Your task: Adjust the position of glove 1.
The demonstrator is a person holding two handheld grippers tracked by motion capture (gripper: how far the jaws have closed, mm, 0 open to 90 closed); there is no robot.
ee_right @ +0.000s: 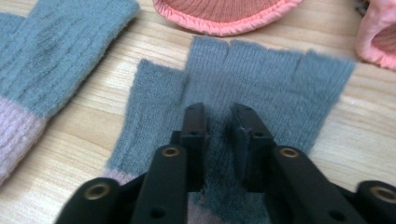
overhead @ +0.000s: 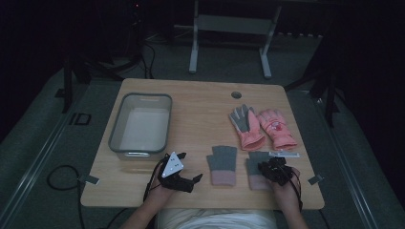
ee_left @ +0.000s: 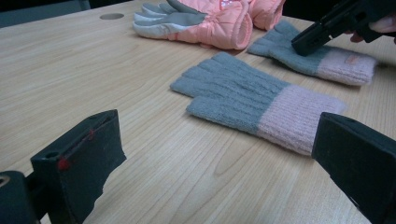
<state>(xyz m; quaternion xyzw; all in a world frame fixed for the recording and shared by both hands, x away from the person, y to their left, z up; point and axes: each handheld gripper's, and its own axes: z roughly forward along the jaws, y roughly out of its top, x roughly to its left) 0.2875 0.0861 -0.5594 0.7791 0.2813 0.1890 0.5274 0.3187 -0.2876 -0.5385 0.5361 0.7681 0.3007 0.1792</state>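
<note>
The wooden table (overhead: 200,124) carries everything; at its left stands a grey tub (overhead: 114,136), and toward the far right lie two padded pink ski gloves (overhead: 262,126) side by side, one palm-up with grey palm patches; nearer the person lie two knitted fingerless gloves, each grey over the hand with a pale pink ribbed cuff and short open finger stubs.

The left knitted glove (overhead: 222,164) lies flat and untouched between the two grippers; the right knitted glove (ee_right: 261,79) lies flat at the near right edge, its stubs pointing toward the ski gloves, its knit showing fine vertical ribs and a small tag on the cuff.

The right gripper (ee_right: 218,116) sits down on this glove's grey part, jaws a narrow way apart with the fabric under and between their tips, not yet pinched; the left gripper (overhead: 190,180) rests low beside the left glove, jaws spread wide with nothing between them.
</note>
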